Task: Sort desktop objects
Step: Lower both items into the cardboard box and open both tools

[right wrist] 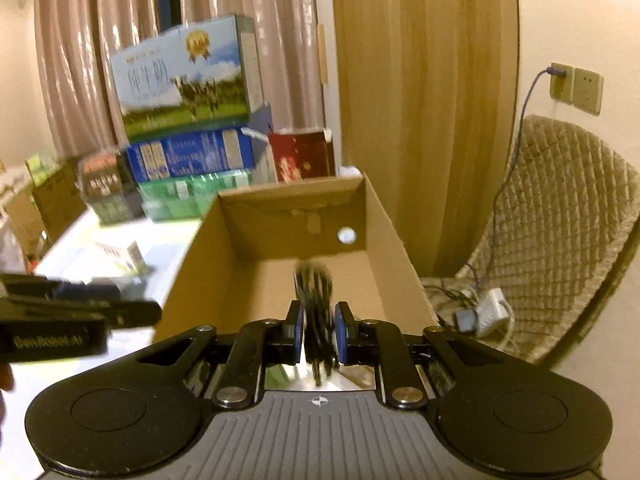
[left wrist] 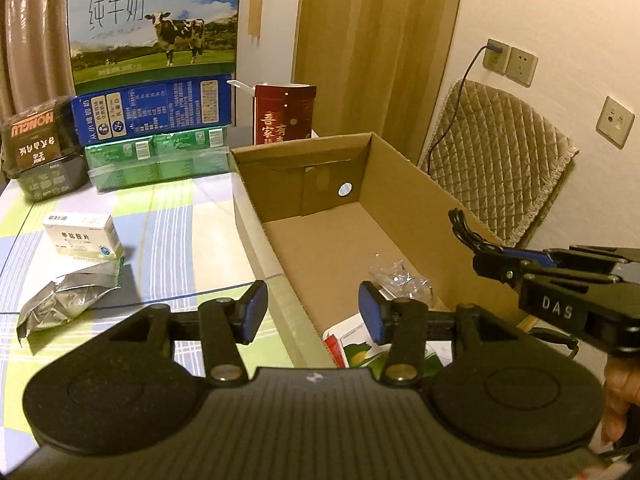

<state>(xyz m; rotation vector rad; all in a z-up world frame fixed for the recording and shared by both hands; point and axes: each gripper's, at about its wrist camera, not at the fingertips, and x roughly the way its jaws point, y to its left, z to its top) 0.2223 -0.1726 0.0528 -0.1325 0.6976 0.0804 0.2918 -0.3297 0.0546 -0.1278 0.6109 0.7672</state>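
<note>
An open cardboard box (left wrist: pixel 400 160) stands on the checked tablecloth (left wrist: pixel 172 232). In it lie crumpled clear plastic (left wrist: pixel 396 276) and a colourful packet (left wrist: pixel 352 350). My left gripper (left wrist: pixel 312 304) hovers over the box's near left wall, open and empty. My right gripper (right wrist: pixel 318 320) is above the box (right wrist: pixel 292 200), its pads slightly apart. A black cable bundle (right wrist: pixel 316 284) hangs blurred between them and looks loose. In the left wrist view the right gripper (left wrist: pixel 492 260) comes in from the right with the cable (left wrist: pixel 468 232) at its tips.
On the cloth left of the box lie a white medicine box (left wrist: pixel 84 236) and a crumpled silver foil pouch (left wrist: pixel 60 304). Stacked milk cartons (left wrist: pixel 152 52), a dark tin (left wrist: pixel 36 136) and a red box (left wrist: pixel 284 114) line the back. A padded chair (right wrist: pixel 560 220) stands on the right.
</note>
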